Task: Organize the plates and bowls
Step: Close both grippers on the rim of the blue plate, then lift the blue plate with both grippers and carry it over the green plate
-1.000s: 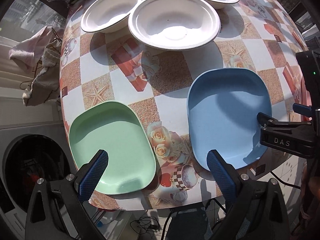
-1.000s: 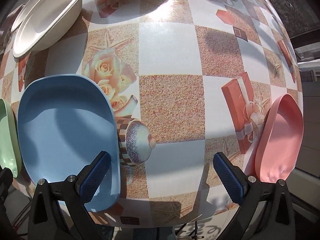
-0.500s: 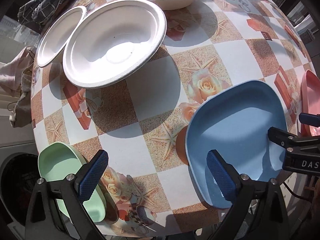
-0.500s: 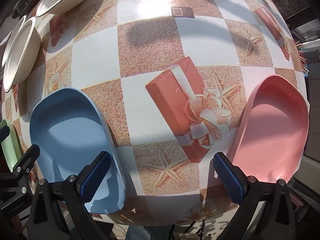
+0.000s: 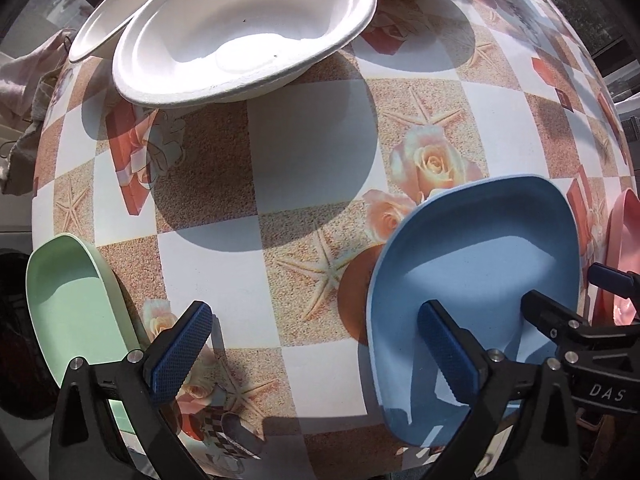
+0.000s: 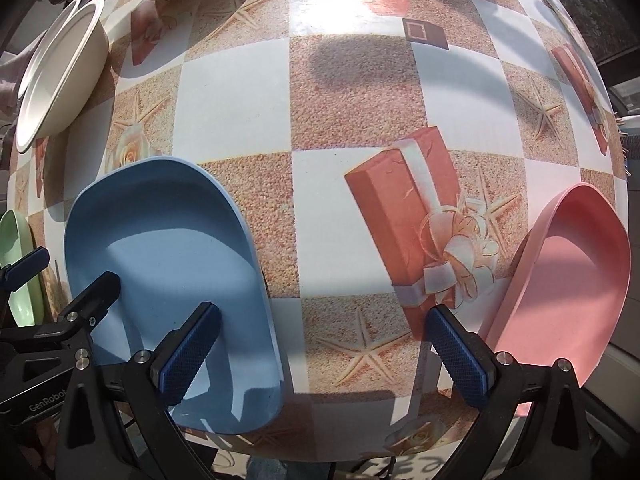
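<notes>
While the green plate (image 5: 76,308) hangs at the table's (image 5: 304,152) left near edge, partly cut off behind the left gripper (image 5: 316,344), that gripper is spread wide and holds nothing. Bare cloth lies between green and blue plate (image 5: 476,280). White bowls (image 5: 248,28) crowd the far side, one overlapping another. Spread and empty too, the right gripper (image 6: 320,350) straddles open tablecloth between blue and pink plate (image 6: 560,284), whose near end overhangs the edge.

Plates: green plate (image 5: 76,300) left, blue plate (image 5: 480,280) centre, pink plate (image 6: 560,280) right. Bowls (image 5: 248,28) white. Tablecloth (image 5: 304,168) white/sand checks with starfish, roses, red gift boxes.
</notes>
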`<state>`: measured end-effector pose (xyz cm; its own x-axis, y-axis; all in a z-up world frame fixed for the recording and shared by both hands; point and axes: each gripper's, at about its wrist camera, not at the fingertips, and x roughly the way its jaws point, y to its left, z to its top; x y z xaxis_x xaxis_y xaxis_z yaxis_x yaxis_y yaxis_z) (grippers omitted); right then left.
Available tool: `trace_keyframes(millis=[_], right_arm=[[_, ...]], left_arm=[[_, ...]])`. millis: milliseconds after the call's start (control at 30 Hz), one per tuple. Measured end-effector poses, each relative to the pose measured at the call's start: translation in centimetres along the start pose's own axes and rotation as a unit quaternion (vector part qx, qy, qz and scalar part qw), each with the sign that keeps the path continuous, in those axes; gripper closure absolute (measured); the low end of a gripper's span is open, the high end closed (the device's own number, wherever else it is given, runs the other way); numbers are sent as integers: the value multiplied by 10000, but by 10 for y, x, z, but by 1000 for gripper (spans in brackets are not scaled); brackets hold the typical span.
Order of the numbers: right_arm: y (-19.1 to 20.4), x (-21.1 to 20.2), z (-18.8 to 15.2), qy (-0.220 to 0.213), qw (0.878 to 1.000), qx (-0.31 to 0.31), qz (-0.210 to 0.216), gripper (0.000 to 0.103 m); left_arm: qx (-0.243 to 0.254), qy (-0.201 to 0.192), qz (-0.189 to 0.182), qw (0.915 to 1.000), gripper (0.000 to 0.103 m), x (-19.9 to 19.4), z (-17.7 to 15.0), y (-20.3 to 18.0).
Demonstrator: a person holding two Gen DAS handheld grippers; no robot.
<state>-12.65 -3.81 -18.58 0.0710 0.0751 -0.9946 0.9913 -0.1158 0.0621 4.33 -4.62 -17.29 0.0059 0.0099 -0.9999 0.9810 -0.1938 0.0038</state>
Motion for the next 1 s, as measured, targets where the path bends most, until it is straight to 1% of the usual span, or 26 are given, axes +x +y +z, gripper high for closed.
trace_keyframes(millis=[67, 133, 200, 233, 267, 300, 333, 367, 400, 433, 467, 533, 600, 667, 733, 767, 833, 900, 933, 1000], right_arm=[[4, -1, 3, -59, 10000, -51, -16, 0], [10, -5, 2, -126, 9997, -192, -32, 5], [19, -9, 0, -181, 9990, -410, -26, 18], [23, -11, -1, -182, 9987, -484, -18, 21], [26, -12, -2, -180, 9984, -540, 4, 27], [28, -13, -3, -187, 9982, -567, 32, 34], [30, -14, -4, -190, 9981, -581, 58, 38], [32, -15, -6, -198, 9980, -588, 108, 46], [33, -17, -7, -219, 9979, -572, 197, 64], [34, -17, -9, -170, 9981, -512, 297, 74], [34, -16, -11, -92, 9984, -410, 386, 79], [33, -14, -15, -2, 9987, -240, 440, 82], [32, -14, -20, 111, 9981, -50, 597, 82], [33, -16, -27, 141, 9972, 52, 726, 82], [40, -21, -34, 126, 9971, 18, 747, 82], [45, -21, -45, 104, 9972, 2, 742, 82], [52, -25, -50, 126, 9970, 23, 764, 82], [58, -30, -54, 156, 9965, 99, 814, 82], [60, -32, -55, 161, 9963, 121, 841, 82], [65, -37, -54, 152, 9960, 114, 872, 82]], left_arm=[[-177, 131, -117, 9997, 0, 3, 3, 10], [-168, 168, -144, 9996, 3, 4, 1, 9], [-74, 160, -143, 9997, 8, 1, 1, 10], [-33, 147, -152, 9998, 13, 0, 0, 8], [6, 150, -172, 9997, 20, -4, 3, 6], [71, 148, -166, 9997, 23, -6, 1, 3], [171, 154, -152, 9996, 29, -7, 0, 0], [256, 149, -149, 9995, 36, -8, -1, -4], [349, 153, -147, 9992, 40, -9, 6, -15], [448, 153, -171, 9987, 53, -11, 4, -19], [533, 154, -269, 9981, 74, -12, 3, -21], [667, 237, -250, 9972, 73, -11, -1, -24], [697, 358, -241, 9966, 76, -10, -2, -25], [715, 436, -278, 9961, 76, -11, -8, -18], [860, 362, -209, 9954, 76, -20, -13, -1], [934, 320, -150, 9950, 76, -23, -16, 0], [1069, 277, -34, 9939, 76, -30, -22, 4], [1113, 250, -17, 9935, 76, -36, -24, 7], [1121, 216, -29, 9935, 76, -47, -25, -1], [1128, 162, -78, 9935, 76, -57, -25, 4]])
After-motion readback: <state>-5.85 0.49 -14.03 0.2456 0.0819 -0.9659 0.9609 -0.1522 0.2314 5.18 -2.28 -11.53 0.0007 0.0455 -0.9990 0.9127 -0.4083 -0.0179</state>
